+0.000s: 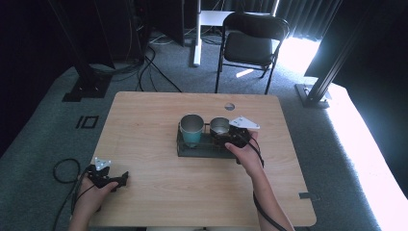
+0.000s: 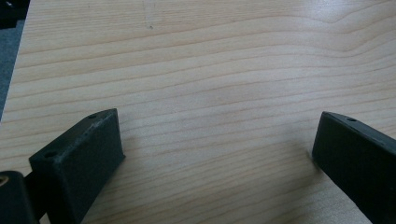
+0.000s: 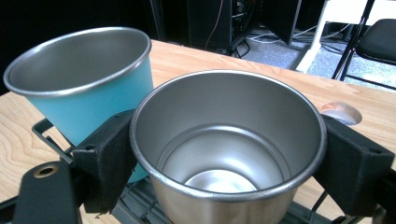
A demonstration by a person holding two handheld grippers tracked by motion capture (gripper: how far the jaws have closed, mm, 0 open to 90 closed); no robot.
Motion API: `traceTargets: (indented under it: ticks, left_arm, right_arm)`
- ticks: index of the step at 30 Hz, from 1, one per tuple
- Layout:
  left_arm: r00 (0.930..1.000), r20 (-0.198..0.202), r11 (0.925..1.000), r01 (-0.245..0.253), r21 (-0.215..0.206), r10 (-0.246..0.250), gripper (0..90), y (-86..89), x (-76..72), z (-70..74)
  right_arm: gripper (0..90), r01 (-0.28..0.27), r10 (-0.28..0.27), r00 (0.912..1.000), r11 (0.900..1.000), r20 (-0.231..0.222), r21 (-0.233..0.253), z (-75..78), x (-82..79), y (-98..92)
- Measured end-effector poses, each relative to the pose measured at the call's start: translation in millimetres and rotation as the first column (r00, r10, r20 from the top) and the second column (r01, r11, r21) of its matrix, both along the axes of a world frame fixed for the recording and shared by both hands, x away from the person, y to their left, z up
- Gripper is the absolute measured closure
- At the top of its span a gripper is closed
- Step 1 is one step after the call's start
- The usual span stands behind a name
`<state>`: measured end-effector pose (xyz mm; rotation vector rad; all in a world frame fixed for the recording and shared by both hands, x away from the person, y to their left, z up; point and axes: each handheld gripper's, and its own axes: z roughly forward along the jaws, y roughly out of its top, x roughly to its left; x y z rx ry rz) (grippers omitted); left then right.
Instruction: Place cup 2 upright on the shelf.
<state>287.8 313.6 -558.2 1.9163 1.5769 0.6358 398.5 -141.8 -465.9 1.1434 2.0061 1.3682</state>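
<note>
1. Steel cup [image 3: 229, 149]: open-topped, polished inside, nothing in it. It stands upright on the right-hand part of the rack, near the middle of the table and a little toward the far edge. In the high view the same cup [image 1: 220, 126] sits just right of the teal cup.

2. Teal cup [image 3: 86, 79]: teal outside, bare metal inside and at the rim. As far as its inside shows, it holds nothing. It stands on the left part of the rack, just beside the steel cup; whether the two touch cannot be told. In the right gripper view it appears tilted.

3. Rack [image 1: 202, 147]: dark wire tray, lying flat on the table, carrying both cups.

4. Right gripper [image 3: 229, 154]: the two black jaws stand on opposite sides of the steel cup's wall, just under its rim, pressed against it, so the cup is grasped. In the high view the gripper [image 1: 230, 137] lies over the rack's right end, with the person's hand behind it.

5. Left gripper [image 2: 217, 154]: jaws spread wide, released, with bare wood between them. In the high view it [image 1: 121, 180] rests near the table's near-left corner, well apart from the rack.

6. Table [image 1: 144, 125]: light wood, with a round hole near the far edge.
</note>
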Motion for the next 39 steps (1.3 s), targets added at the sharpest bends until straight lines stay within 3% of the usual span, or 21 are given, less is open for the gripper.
traceTargets:
  ticks: [10, 18, 22, 39]
  left_arm:
    - [1.0000, 0.000, 1.0000, 0.000, 0.000, 0.000, 2.4, 0.0, 0.0, 0.0]
    - [1.0000, 0.000, 1.0000, 0.000, 0.000, 0.000, 2.4, 0.0, 0.0, 0.0]
    - [1.0000, 0.000, 1.0000, 0.000, 0.000, 0.000, 2.4, 0.0, 0.0, 0.0]
    - [1.0000, 0.000, 1.0000, 0.000, 0.000, 0.000, 2.4, 0.0, 0.0, 0.0]
  right_arm:
    - [14.3, -0.009, 0.008, 0.9997, 0.999, -0.025, -0.044, -10.5, 0.8, 5.4]
    - [14.2, -0.008, 0.007, 0.9994, 0.999, -0.034, -0.042, -14.6, 0.7, 6.0]
    - [13.4, -0.047, 0.045, 0.9980, 0.998, -0.044, -0.048, -14.9, 1.5, 3.5]
    - [10.8, -0.058, 0.058, 0.9983, 0.996, -0.007, -0.062, -8.8, -13.5, -12.2]
